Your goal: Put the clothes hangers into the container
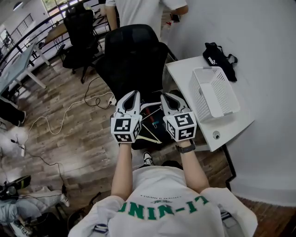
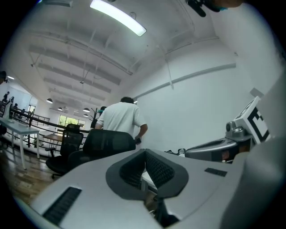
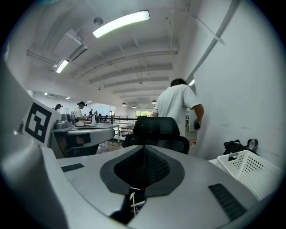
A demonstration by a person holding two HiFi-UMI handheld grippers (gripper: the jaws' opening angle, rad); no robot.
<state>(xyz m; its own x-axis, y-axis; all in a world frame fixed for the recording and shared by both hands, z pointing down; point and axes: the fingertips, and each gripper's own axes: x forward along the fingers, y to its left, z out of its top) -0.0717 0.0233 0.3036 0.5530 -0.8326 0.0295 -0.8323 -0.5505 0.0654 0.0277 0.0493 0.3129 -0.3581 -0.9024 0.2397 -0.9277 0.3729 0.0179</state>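
Note:
Both grippers are held side by side and level over a black office chair (image 1: pixel 134 55). My left gripper (image 1: pixel 134 94) (image 2: pixel 145 152) is shut, its pads meeting with nothing between them. The right gripper (image 1: pixel 165 96) (image 3: pixel 144 147) is shut too, and empty. Below and between them, a small pile of thin hangers (image 1: pixel 151 122) lies on the chair seat, mostly dark with white and red parts, partly hidden by the grippers. The container, a white perforated basket (image 1: pixel 213 92) (image 3: pixel 250 170), stands on a white table (image 1: pixel 222 132) to the right of the right gripper.
A black bag (image 1: pixel 221 58) lies on the table behind the basket, against the white wall. A person in a white shirt (image 1: pixel 143 11) stands just beyond the chair. A second black chair (image 1: pixel 78 28) and loose cables (image 1: pixel 64 115) are on the wooden floor to the left.

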